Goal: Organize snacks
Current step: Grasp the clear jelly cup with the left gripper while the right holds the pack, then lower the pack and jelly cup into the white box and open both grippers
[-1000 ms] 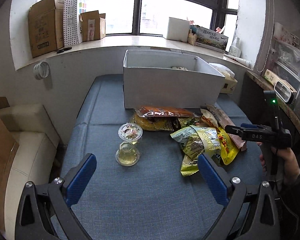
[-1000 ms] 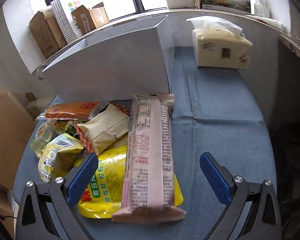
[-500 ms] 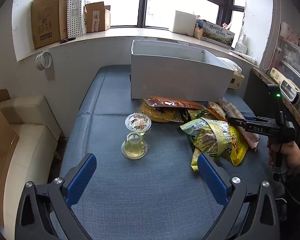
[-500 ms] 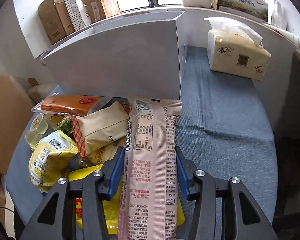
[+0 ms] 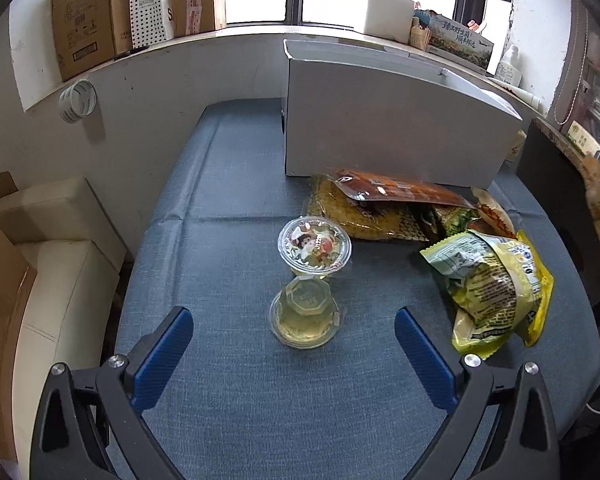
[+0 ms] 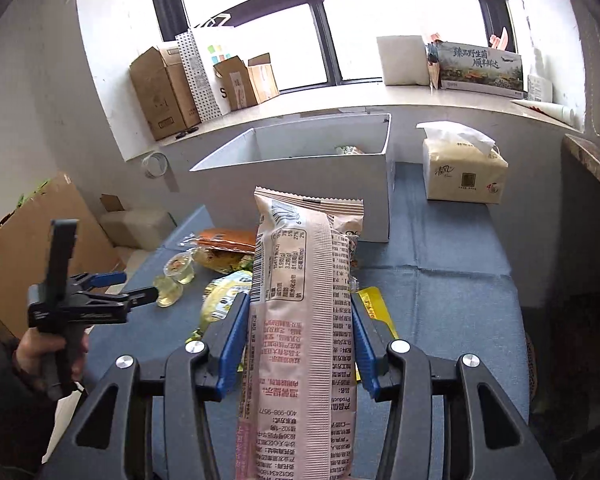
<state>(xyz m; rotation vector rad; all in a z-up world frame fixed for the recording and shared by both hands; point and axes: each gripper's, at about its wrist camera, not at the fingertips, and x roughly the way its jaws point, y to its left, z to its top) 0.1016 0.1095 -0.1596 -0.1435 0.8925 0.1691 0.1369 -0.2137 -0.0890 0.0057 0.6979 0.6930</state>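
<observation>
Snacks lie heaped on the blue cloth table (image 5: 228, 400), and one of them, a long pink packet (image 6: 300, 320), is clamped between the blue pads of the right gripper (image 6: 298, 332); its jaws have just been closing and now press both long sides of the packet, which stands lifted off the heap with its crimped end at twelve o'clock, toward the white box (image 6: 300, 184). That box is open at the top, and a scrap of wrapper shows inside near its right wall. In the left wrist view the left gripper (image 5: 294, 348) hangs above the table with its jaws wide and nothing between the pads; two clear jelly cups sit ahead of it, the near cup (image 5: 306, 314) upside down at twelve o'clock from the jaws, the far cup (image 5: 314, 246) with a printed lid touching it just behind. At two o'clock from the cups lies a brown packet (image 5: 396, 190) against the foot of the box, over a bag of yellow noodles (image 5: 352, 216); at three o'clock a yellow-green bag (image 5: 488, 284) rests on a flat yellow pouch (image 5: 538, 280). In the right wrist view a hand (image 6: 56, 356) grips the left tool's handle at nine o'clock, and a tissue pack (image 6: 464, 172) stands just beside the box at one o'clock. Cardboard boxes (image 6: 168, 92) line the window sill behind.
</observation>
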